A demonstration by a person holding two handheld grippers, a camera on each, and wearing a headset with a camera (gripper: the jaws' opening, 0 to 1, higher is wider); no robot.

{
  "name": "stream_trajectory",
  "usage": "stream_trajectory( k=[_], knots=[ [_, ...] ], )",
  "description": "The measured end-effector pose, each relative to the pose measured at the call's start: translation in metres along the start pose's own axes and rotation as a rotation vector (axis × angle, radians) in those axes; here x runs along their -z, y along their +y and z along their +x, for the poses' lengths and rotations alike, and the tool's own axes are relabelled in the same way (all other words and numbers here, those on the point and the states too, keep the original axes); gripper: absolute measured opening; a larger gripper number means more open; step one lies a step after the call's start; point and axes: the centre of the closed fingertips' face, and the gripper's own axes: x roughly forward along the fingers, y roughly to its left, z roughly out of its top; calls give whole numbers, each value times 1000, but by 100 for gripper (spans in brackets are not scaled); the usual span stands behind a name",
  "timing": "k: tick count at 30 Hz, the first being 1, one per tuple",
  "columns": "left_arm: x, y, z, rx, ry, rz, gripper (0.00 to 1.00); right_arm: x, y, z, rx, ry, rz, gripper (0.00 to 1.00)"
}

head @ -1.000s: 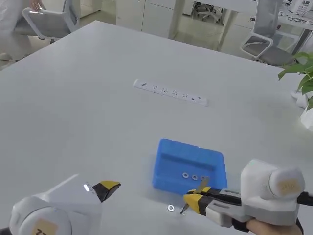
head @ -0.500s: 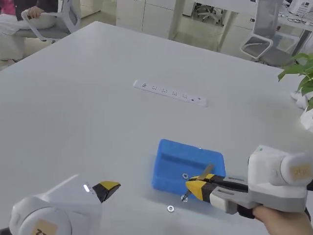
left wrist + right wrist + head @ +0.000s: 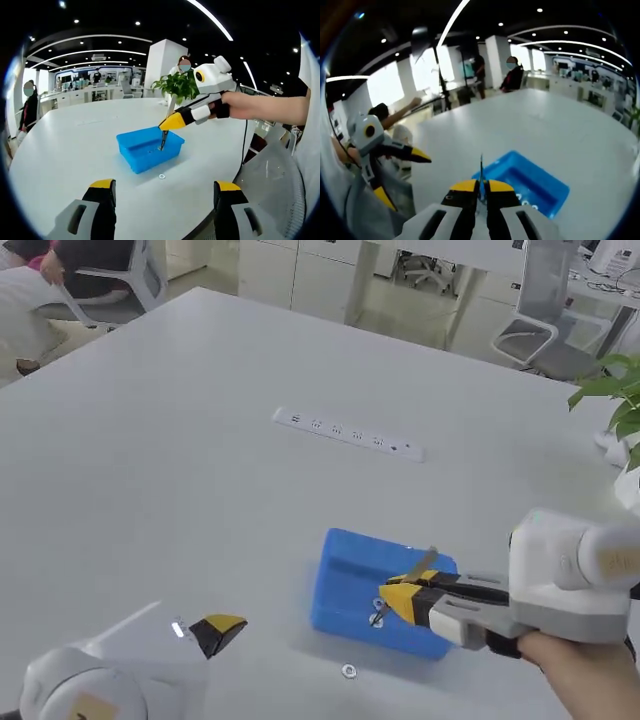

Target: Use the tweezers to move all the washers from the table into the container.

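**Tweezers over the blue bin, one washer on the table**

Starting on the left: the left gripper (image 3: 216,630) is hanging low over the table (image 3: 200,490) with its jaws spread wide and nothing between them. In the left gripper view you can see plain tabletop through the gap.

Ahead of it and a bit to its right there's a single washer (image 3: 348,671) lying flat on the table. It's just outside the near wall of the container (image 3: 345,580), not touching it, and it sits below the right gripper's tips in the head view.

The container is a blue rectangular tub, straight ahead of the left gripper's jaws and right under the nose of the right one.

The tweezers (image 3: 379,614) point down into the tub, with the tips near its floor by the near wall. There's a small ring right at the tips. I honestly can't tell if it's pinched or just lying on the bottom.

The right gripper (image 3: 398,598) has its jaws squeezed almost together on the tweezers, and its own view shows the thin blade sticking up between the yellow pads.

Well beyond both grippers there's a white power strip (image 3: 348,430). Far off to the right gripper's right is a leafy plant (image 3: 612,390).
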Motion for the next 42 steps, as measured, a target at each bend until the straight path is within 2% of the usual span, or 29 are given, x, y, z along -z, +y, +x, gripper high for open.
stream_trajectory(
  k=[7, 22, 42],
  knots=[
    [0, 1, 0, -2, 1, 1, 81, -8, -7, 4, 3, 2, -18, 3],
    [0, 2, 0, -9, 1, -2, 80, -13, -20, 21, 3, 30, -32, 3],
    [2, 2, 1, -10, 11, -4, 80, 6, -45, 44, 13, 90, 10, 3]
  ],
)
